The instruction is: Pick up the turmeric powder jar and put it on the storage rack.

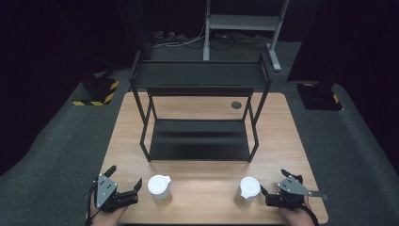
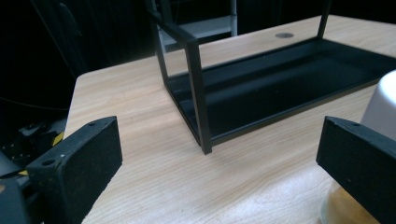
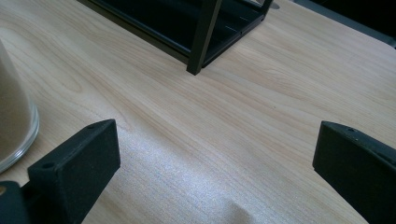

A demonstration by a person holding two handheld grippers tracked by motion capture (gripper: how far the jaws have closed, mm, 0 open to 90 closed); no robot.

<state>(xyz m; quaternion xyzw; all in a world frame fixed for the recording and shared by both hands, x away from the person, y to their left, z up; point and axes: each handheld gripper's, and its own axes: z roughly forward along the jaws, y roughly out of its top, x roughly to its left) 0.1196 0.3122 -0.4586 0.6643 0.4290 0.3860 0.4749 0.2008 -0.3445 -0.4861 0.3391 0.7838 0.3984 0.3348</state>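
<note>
Both tongs sit at the near edge of the table (image 1: 207, 106), one near each corner. Left gripper (image 1: 124, 181) in my left hand (image 1: 107, 217), jaws spread wide, nothing between them. Left jar (image 1: 159, 189) with white lid stands just beside it on the inner side, not touching; in the left gripper view that jar (image 2: 380, 107) pokes in behind the right-hand jaw, yellowish contents low in it. Right gripper (image 1: 272, 183) in my right hand (image 1: 295, 215), jaws also spread, gripping nothing. Right jar (image 1: 248, 191), white lid, pale brown contents, stands just beside its inner jaw tip; can't tell if they touch. Right gripper view catches that jar's (image 3: 14, 121) glass base at the left edge, off to the side of the jaws, bare wood between them. Black two-tier rack (image 1: 200, 75) stands mid-table toward the far edge, both shelves bare. Both jars upright, well apart from each other, in front of the rack.
</note>
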